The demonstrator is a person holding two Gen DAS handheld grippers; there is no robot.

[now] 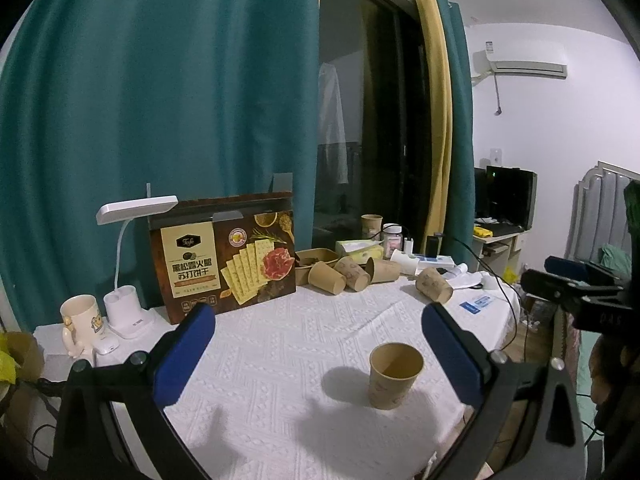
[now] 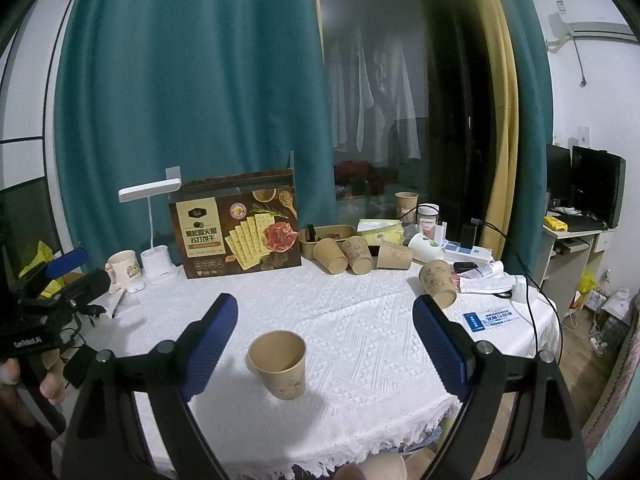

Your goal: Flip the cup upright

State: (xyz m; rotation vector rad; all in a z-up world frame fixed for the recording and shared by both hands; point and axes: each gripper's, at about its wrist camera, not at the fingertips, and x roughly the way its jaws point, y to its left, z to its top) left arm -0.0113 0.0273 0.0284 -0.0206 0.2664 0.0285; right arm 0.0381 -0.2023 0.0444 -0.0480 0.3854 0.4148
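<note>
— On the desk's (image 2: 360,320) far left, what stands there?

— A cream mug (image 2: 125,265), then a white lamp (image 2: 154,236) beside it, then a brown cracker box (image 2: 240,228) standing against the teal curtain (image 2: 192,80).

— And further right?

— Three paper cups lying on their sides in a row (image 2: 362,255), just in front of a tissue pack (image 2: 380,230). A fourth tipped cup (image 2: 438,283) lies apart from them, near a blue card (image 2: 490,320).

— Where is the cup to be flipped?

— The brown paper cup (image 2: 279,364) stands upright on the white cloth, mouth up, near the front edge.

— The left gripper (image 1: 318,360)?

— Its blue fingers (image 1: 186,360) are spread wide, holding nothing; the cup sits between them, nearer the right-side one, touching neither.

— The right gripper (image 2: 324,354)?

— Fingers (image 2: 440,344) likewise apart and empty, the cup closer to the left-side one, not touching.
</note>
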